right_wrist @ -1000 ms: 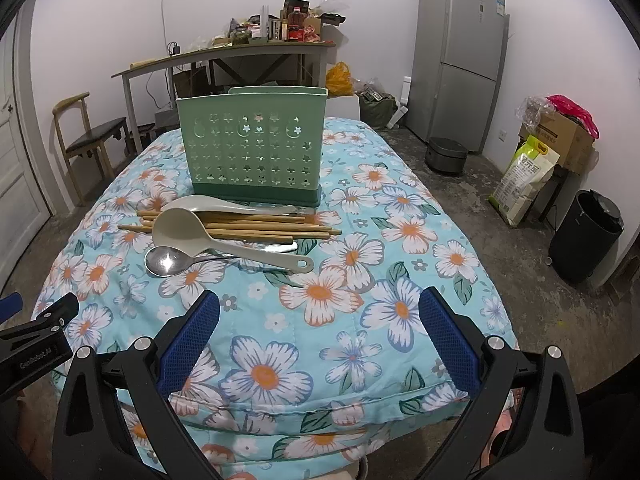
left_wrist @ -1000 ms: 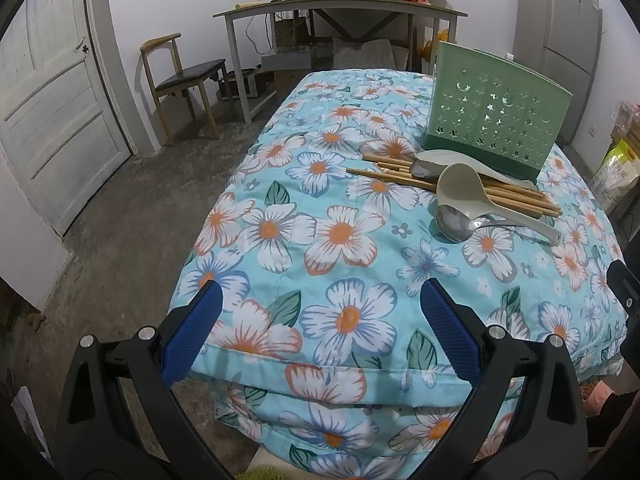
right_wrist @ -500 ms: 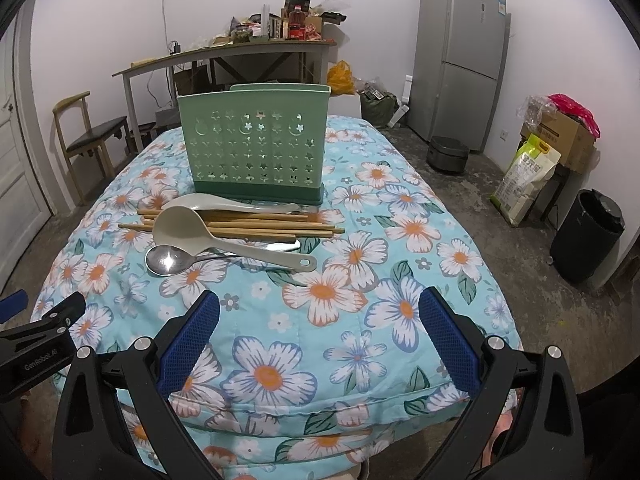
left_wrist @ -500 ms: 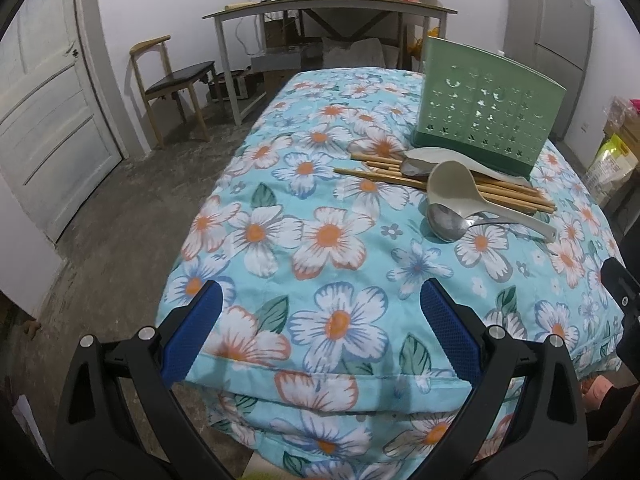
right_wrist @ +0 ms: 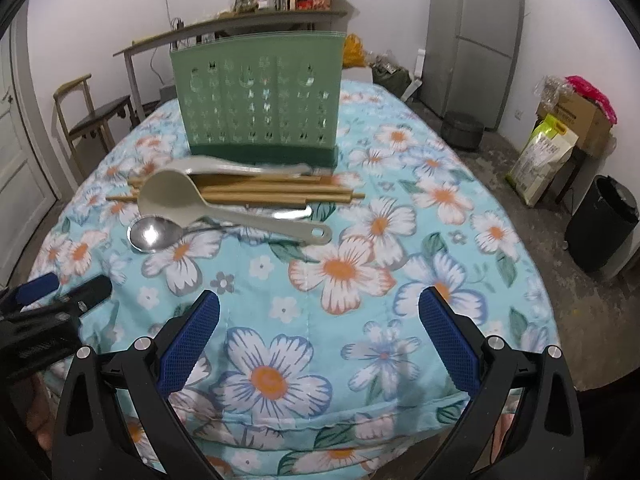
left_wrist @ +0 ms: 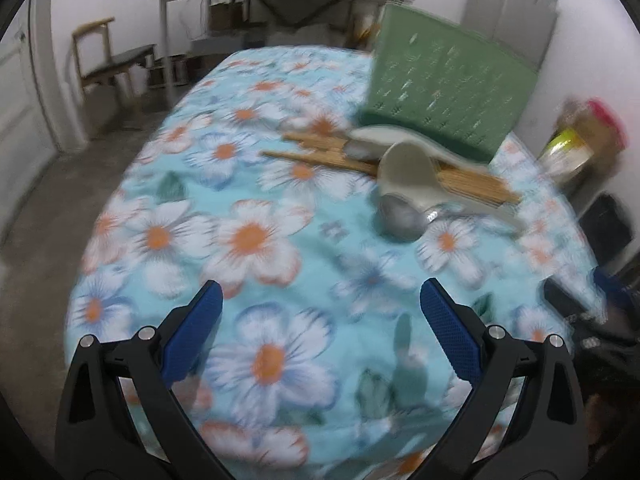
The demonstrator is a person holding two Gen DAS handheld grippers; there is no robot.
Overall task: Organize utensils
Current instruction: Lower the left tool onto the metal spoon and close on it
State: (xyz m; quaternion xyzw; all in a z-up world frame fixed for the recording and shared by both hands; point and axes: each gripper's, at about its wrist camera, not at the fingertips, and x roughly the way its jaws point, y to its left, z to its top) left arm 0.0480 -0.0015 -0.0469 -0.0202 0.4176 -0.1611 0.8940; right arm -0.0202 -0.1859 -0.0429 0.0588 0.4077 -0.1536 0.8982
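Spoons (right_wrist: 224, 208), chopsticks (right_wrist: 272, 194) heaped — before upright green holder (right_wrist: 258, 100).

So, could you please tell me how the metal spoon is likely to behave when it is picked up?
The metal spoon looks polished, so it may slip between the pads. It lies flat on soft quilt, so pinching it could press it in. Its handle runs under the beige ladle, which may shift.

Both tools look alike: the left gripper (left_wrist: 320, 312) and right gripper (right_wrist: 319, 322) are matte black plastic frames with silver screw heads, and their fingers (right_wrist: 188, 340) wear textured blue pads along the inner faces.
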